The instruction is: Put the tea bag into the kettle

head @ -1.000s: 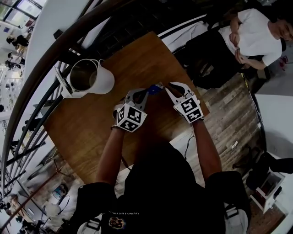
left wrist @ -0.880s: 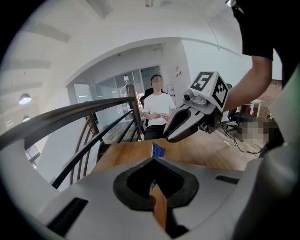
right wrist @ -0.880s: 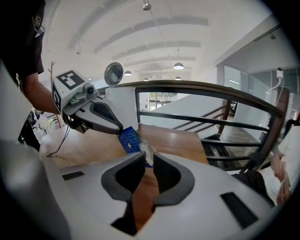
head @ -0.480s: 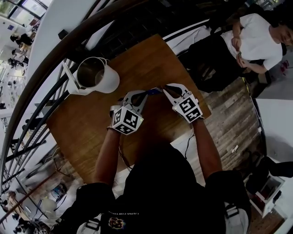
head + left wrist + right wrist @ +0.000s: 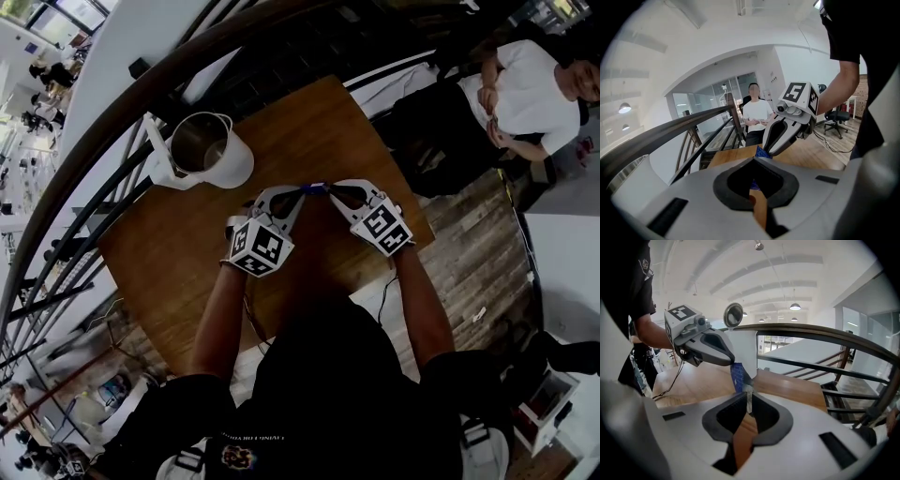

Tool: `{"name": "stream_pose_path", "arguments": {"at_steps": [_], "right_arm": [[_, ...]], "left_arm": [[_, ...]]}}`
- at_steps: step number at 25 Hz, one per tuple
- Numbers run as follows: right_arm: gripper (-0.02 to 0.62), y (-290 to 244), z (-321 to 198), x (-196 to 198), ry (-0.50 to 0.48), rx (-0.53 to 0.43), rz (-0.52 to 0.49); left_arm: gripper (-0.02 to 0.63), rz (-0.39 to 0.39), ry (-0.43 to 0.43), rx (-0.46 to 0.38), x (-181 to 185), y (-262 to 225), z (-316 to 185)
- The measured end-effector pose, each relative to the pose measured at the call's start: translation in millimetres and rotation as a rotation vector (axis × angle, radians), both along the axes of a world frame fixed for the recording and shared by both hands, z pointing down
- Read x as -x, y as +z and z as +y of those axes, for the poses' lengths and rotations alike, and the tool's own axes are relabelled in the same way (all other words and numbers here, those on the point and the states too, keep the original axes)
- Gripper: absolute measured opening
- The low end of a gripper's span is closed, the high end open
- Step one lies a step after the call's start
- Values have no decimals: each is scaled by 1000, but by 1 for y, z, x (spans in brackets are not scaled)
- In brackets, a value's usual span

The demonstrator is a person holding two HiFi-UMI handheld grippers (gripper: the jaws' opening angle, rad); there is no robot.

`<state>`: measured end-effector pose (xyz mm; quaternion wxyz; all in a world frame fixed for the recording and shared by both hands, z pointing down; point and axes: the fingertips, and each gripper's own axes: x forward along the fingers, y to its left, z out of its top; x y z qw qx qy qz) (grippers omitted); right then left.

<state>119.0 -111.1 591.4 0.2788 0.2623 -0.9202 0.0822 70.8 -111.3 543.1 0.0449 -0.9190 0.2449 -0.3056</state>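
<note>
A small blue tea bag packet (image 5: 315, 188) hangs above the wooden table (image 5: 281, 122), held between both grippers. My left gripper (image 5: 302, 192) is shut on its left end. My right gripper (image 5: 329, 190) has just been closing, and its pads now pinch the packet's other edge. In the right gripper view a thin strip of the packet (image 5: 737, 376) runs between the jaws, with the left gripper (image 5: 733, 363) gripping it from the far side. In the left gripper view the packet (image 5: 762, 152) shows blue beyond my jaws. The white kettle (image 5: 202, 150) stands at the table's far left, lid up.
A dark curved railing (image 5: 122, 122) runs close behind the kettle and the table's far edge. A person in a white shirt (image 5: 525, 89) sits to the right beyond the table. Wood floor (image 5: 469, 244) lies past the table's right edge.
The right gripper has moved left to meet the left one, and its jaws have narrowed onto the packet. Both hands rose slightly.
</note>
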Motion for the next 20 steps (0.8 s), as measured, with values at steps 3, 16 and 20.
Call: {"name": "stream_pose_path", "arguments": {"at_steps": [3,16,20], "right_arm": [[44,-2,6,5,-29,13,-5],[46,-12,27,33,-133,74,-96],[46,-5,26,32,-119,74,-68]], "left_arm": [[2,14,12,-4,1,-4,3],[2,65,83,-15,-2,-14,17],[2,47,61,-1,8,-6,17]]}}
